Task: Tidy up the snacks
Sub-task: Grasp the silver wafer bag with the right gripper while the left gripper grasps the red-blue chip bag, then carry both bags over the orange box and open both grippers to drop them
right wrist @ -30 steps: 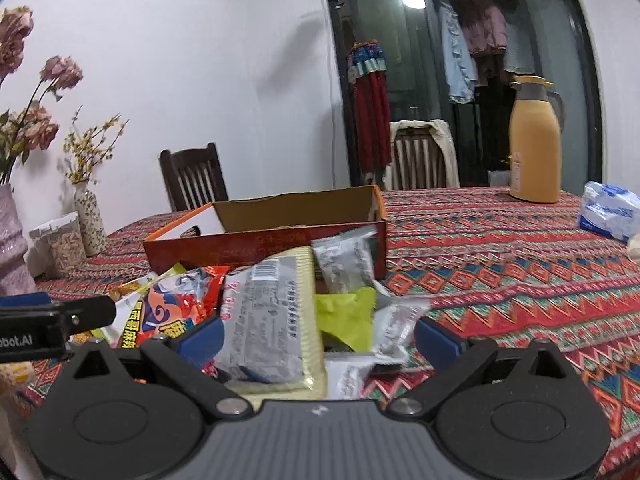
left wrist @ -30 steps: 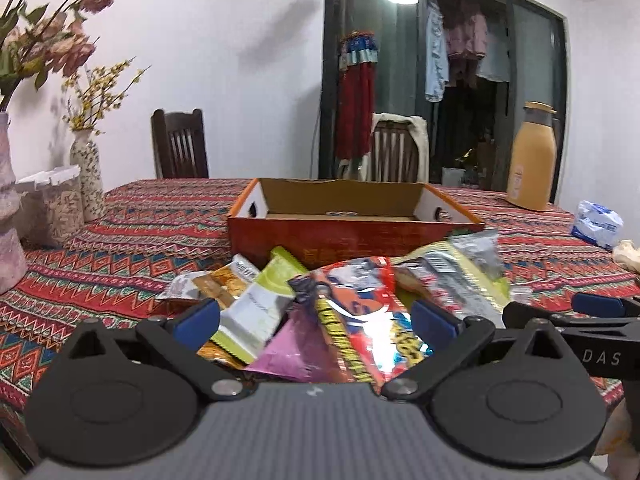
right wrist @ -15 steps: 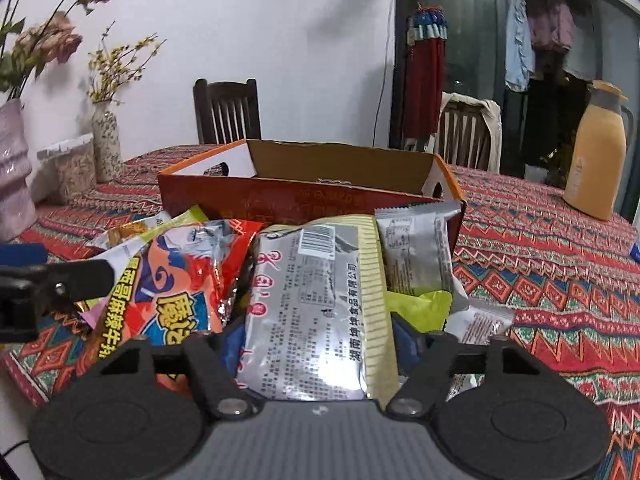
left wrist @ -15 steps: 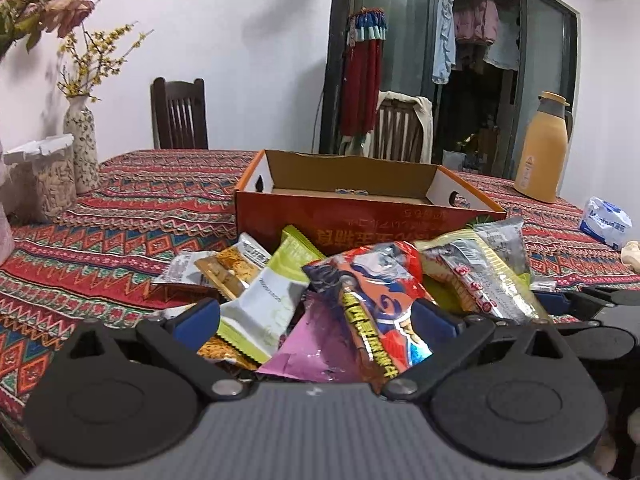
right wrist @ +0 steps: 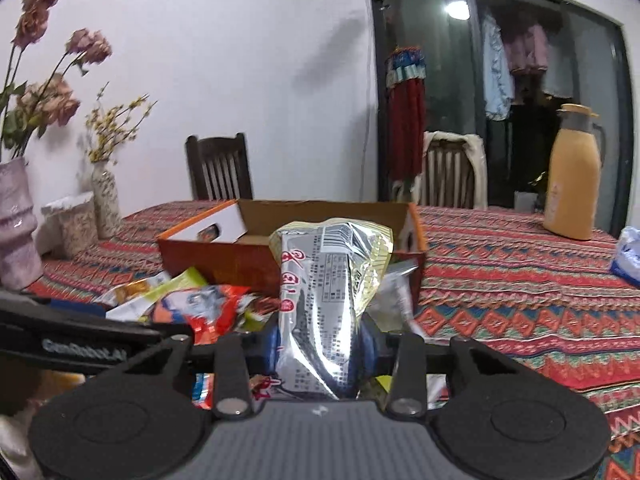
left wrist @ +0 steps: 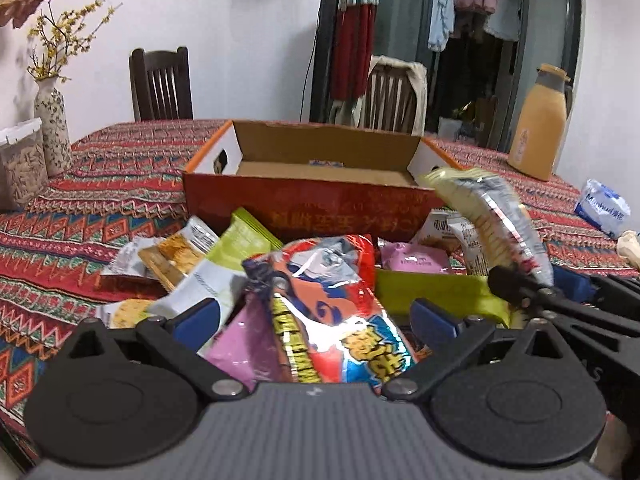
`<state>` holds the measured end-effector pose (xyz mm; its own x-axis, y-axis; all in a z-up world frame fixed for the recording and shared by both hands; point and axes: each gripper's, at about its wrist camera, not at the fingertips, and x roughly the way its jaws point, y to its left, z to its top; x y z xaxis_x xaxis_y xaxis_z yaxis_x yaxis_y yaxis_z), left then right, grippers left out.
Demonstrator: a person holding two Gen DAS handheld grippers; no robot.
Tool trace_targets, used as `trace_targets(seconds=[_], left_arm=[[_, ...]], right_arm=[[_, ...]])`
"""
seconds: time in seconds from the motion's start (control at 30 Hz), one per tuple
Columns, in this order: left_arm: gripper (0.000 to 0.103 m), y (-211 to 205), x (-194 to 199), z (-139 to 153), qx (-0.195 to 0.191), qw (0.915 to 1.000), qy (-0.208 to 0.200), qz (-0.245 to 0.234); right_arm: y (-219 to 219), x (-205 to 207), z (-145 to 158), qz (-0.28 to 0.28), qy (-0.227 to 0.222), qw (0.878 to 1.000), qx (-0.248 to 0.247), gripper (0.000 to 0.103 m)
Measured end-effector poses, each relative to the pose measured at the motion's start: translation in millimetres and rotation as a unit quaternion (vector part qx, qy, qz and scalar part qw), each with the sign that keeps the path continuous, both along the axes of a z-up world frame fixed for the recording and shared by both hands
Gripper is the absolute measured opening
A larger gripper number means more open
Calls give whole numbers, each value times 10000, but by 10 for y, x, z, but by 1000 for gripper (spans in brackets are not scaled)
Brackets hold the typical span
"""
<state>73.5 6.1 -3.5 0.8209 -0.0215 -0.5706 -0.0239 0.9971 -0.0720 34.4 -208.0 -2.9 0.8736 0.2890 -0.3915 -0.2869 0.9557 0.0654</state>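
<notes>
My right gripper is shut on a silver and pale-yellow snack packet and holds it upright above the pile, in front of the orange cardboard box. The same packet shows at the right of the left wrist view, lifted near the box's right corner. My left gripper is open over a red and blue snack bag in the pile of snack packets. The box stands open behind the pile with a small item on its floor.
A patterned red tablecloth covers the table. An orange thermos jug and a blue-white tissue pack stand at the right. Vases with flowers and a clear container stand at the left. Chairs stand behind the table.
My right gripper has closed on the silver-yellow packet and lifted it off the pile. The left gripper has moved in closer over the pile and stayed open.
</notes>
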Motion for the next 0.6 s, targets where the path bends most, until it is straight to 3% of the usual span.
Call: trace_targets(seconds=[0.2,0.27,0.33,0.6], left_arm=[[101,-193,157,-53,99,9992,255,277],[94,-233,197,-91,147,9986,365,344],[78,-254,237,-138,188,9978,505,396],[59,-231,250,-155,240,9977,580,251]], right_arm=[[-133,43,-31,-134,12,9999,49,38],[-144,49,-50,-129,1,9999,28,38],[-150,61,-72,-125,13,9999,27,38],[-184,91,-97,-146,35,9998,89,38]])
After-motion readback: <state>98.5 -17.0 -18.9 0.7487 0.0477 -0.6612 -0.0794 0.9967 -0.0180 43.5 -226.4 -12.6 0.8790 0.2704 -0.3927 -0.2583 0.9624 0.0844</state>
